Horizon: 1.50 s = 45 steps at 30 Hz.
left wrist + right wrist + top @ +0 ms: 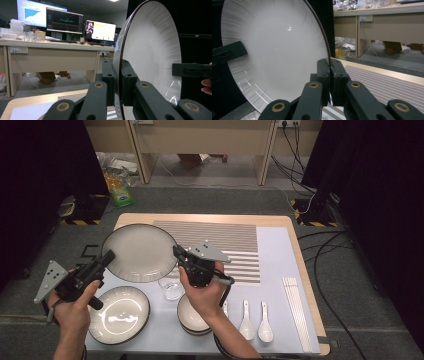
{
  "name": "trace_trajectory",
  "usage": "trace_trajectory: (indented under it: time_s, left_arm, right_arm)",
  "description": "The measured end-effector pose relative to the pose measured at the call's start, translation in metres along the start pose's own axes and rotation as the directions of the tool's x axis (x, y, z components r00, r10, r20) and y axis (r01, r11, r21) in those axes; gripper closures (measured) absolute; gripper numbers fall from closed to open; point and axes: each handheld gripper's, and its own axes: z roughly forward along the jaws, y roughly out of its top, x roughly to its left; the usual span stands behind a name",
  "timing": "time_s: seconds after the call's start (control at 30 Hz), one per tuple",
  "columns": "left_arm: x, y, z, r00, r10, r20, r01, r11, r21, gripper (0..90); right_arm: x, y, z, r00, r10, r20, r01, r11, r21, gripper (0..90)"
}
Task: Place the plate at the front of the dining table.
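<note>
Both tools clamp the big plate (139, 252) lifted between them, the left gripper (108, 256) pinching its left rim, the right gripper (176, 252) its right, while below them lie one glass (171, 289), two bowls (119, 314) and three spoons (264, 322).

A small glass (171, 289) is seen just below and beside the right gripper (177, 254), with a small bowl (190, 317) under the wrist behind it. A second plate (120, 314) lies beside the left gripper (106, 256). Two spoons (255, 320) and white chopsticks (296, 312) are laid well right of both, a striped mat (235, 242) beyond.
</note>
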Motion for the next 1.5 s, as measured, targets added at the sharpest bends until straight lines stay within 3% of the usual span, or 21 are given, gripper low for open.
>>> trace_trajectory:
  time_s: [1.5]
  left_arm:
    - [-0.007, 0.007, 0.024, 0.9990, 0.015, 0.041, -0.016, 0.9998, 0.011, 84.2]
  right_arm:
    - [-0.017, 0.004, -0.010, 0.9993, 0.022, 0.029, -0.021, 0.999, -0.025, 87.1]
